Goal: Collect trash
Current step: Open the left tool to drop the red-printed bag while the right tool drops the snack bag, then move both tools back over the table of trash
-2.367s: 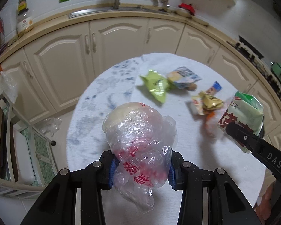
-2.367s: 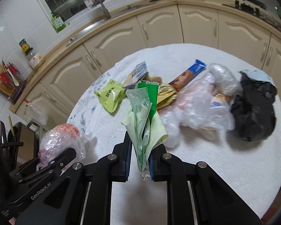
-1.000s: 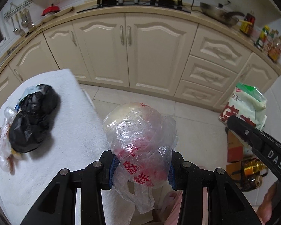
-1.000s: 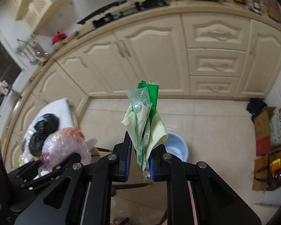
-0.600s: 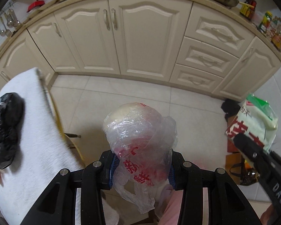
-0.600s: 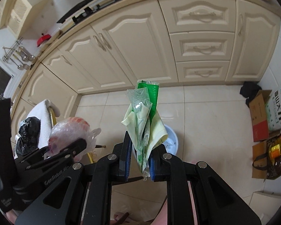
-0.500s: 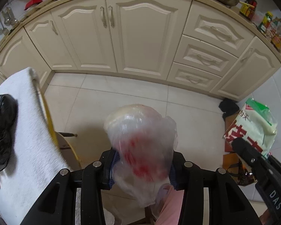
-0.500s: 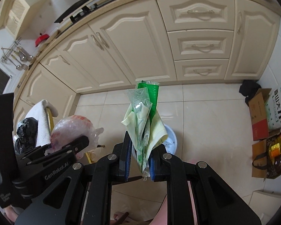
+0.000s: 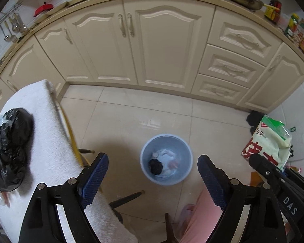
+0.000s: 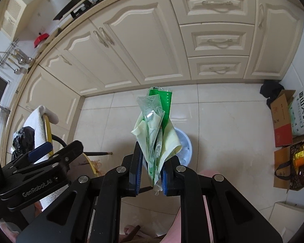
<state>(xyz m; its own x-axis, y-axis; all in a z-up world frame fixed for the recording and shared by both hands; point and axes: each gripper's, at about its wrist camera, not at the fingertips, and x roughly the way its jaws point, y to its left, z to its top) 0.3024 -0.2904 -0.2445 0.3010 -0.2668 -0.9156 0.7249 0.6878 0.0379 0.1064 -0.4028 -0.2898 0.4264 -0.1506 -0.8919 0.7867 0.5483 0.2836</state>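
We are holding the left gripper (image 9: 153, 174) above the blue bin (image 9: 166, 159), its jaws spreading with nothing between them. The right gripper (image 10: 151, 175) is pinching a green wrapper bundle (image 10: 157, 129) over the floor. A black bag (image 9: 10, 147) is lying on the table (image 9: 48, 141).

Right gripper (image 10: 150, 175) is clamped tight on a bunch of green wrappers (image 10: 155, 129), sticking up out of the pads. Right behind them on the tile floor there's a pale blue bin (image 10: 183, 146), mostly hidden. Left gripper (image 10: 40, 151) pokes in from the left, nothing visible in it. Black bag (image 10: 23, 138) sits on the white-covered table (image 10: 37, 121).
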